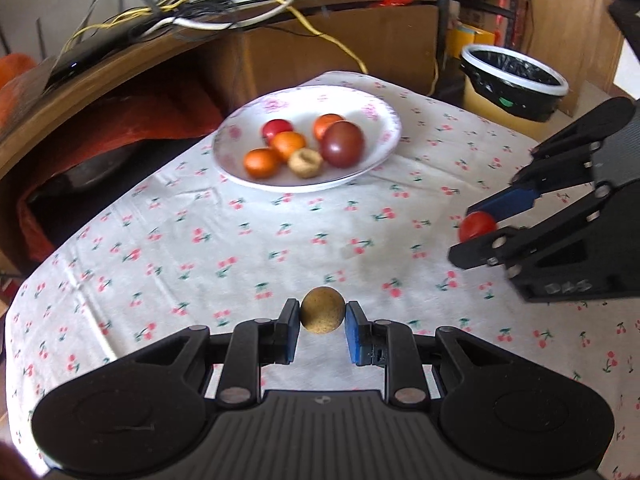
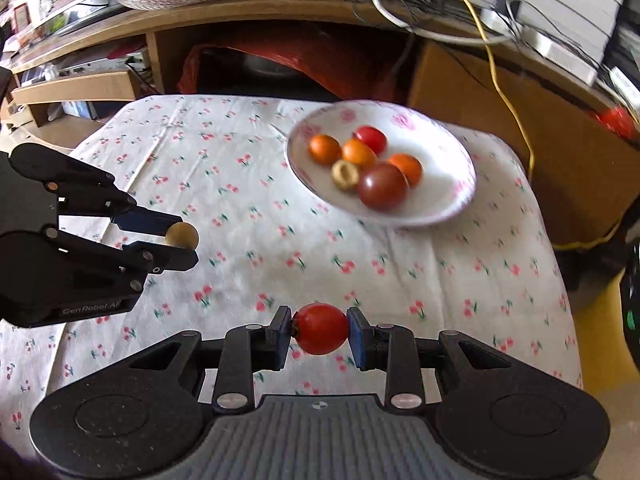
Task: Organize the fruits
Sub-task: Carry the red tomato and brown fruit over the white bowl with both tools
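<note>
Cherry-print tablecloth [image 1: 248, 248]; tan fruit [image 1: 322, 310] between left gripper [image 1: 322, 322] pads.

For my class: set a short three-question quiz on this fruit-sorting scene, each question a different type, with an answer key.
1. True or false: the left hand-held gripper holds a red tomato.
2. How many fruits lie on the floral plate?
3. Multiple choice: the right hand-held gripper is A) open above the plate, B) shut on the red tomato, C) resting on the cherry-print tablecloth.

Key: 1. False, it holds the tan round fruit. 2. Six. 3. B.
</note>
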